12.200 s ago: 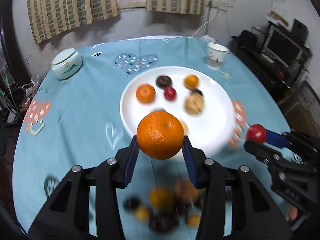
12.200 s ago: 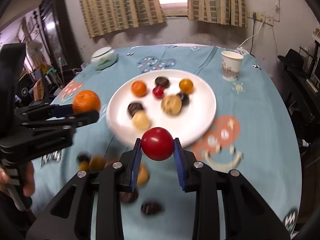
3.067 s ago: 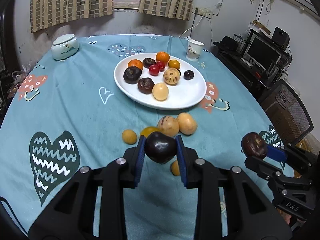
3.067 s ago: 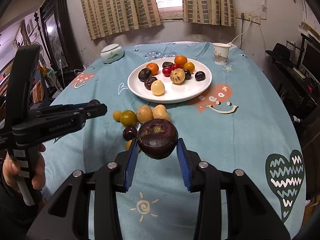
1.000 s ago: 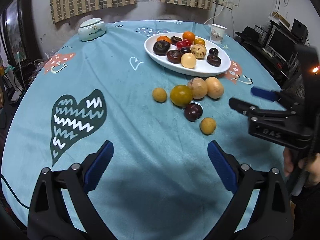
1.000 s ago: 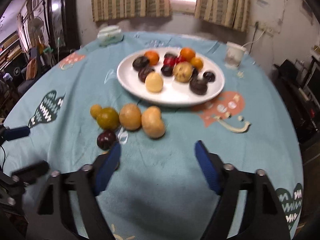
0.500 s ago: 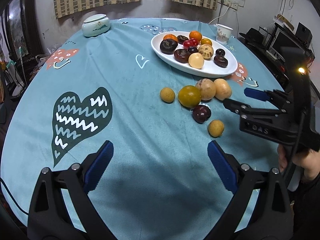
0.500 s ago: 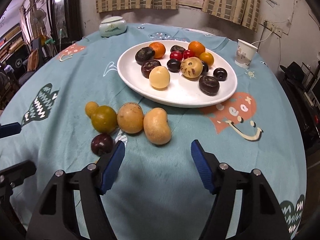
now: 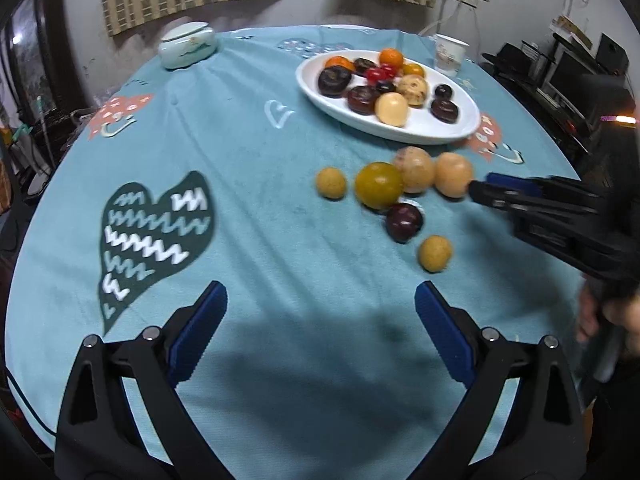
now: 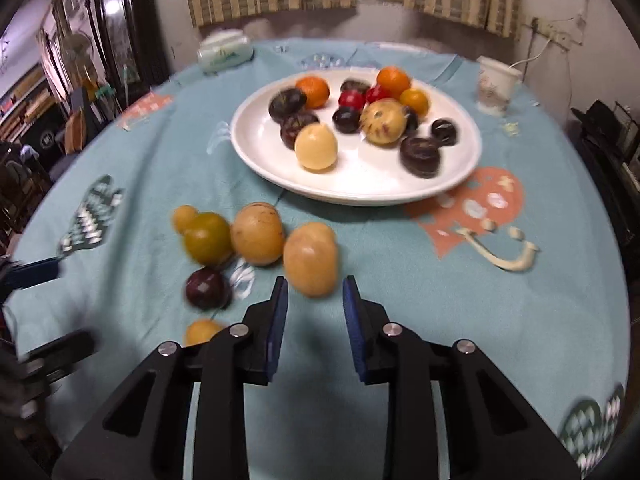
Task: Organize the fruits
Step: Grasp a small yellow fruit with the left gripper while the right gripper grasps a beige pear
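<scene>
A white plate [image 9: 424, 126] [image 10: 360, 184] holds several fruits. In front of it on the blue cloth lie loose ones: a tan fruit [image 9: 454, 174] [image 10: 310, 258], a speckled round fruit [image 10: 258, 234], a green-yellow fruit [image 10: 208, 238], a dark plum [image 10: 206, 288] and two small yellow fruits [image 9: 331, 183] [image 9: 435, 253]. My right gripper [image 10: 314, 284] [image 9: 474, 192] is closing. Its pads pinch the near end of the tan fruit, which still rests on the cloth. My left gripper [image 9: 320, 320] hangs wide open over bare cloth, short of the loose fruits.
A paper cup [image 9: 450, 54] stands behind the plate on the right. A lidded ceramic jar [image 9: 188, 44] sits at the far left. A person's hand [image 9: 612, 316] holds the right gripper at the table's right edge. Furniture surrounds the round table.
The right gripper's jaws went from wide apart to narrow and moved forward onto the tan fruit. The left gripper stayed open and barely moved.
</scene>
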Demonstrator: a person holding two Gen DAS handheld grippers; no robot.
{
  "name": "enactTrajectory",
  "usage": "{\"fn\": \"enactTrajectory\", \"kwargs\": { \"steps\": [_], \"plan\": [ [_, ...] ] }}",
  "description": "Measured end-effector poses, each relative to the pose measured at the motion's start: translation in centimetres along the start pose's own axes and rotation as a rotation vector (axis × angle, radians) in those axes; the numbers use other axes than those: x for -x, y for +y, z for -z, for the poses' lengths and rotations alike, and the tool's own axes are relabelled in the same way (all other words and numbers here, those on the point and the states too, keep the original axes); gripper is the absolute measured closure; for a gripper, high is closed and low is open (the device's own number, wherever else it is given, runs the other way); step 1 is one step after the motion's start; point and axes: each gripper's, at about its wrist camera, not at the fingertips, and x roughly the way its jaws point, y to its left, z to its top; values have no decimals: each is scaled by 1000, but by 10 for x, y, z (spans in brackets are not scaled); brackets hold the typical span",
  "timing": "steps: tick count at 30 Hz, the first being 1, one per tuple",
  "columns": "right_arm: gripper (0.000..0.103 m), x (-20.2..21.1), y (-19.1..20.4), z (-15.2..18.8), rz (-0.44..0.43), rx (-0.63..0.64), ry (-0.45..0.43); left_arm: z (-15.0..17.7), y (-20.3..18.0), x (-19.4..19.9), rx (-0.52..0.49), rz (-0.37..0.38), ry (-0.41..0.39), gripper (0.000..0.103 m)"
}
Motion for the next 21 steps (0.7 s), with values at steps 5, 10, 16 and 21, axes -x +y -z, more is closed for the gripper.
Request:
{"fn": "enactTrajectory", "kwargs": {
  "steps": [5, 10, 16, 21],
  "plan": [
    [74, 51, -13, 46, 0, -69, -27, -2, -37, -15, -71, 20, 13, 6],
    [74, 41, -31, 59, -112, -135, 3, -11, -62, -33, -83, 44, 20, 6],
    [74, 42, -35, 28, -87, -72, -9, -17, -76, -56, -105, 60, 42, 52],
    [74, 53, -45, 29, -82, -83, -24, -19, -76, -66, -103, 43, 37, 52]
  ]
}}
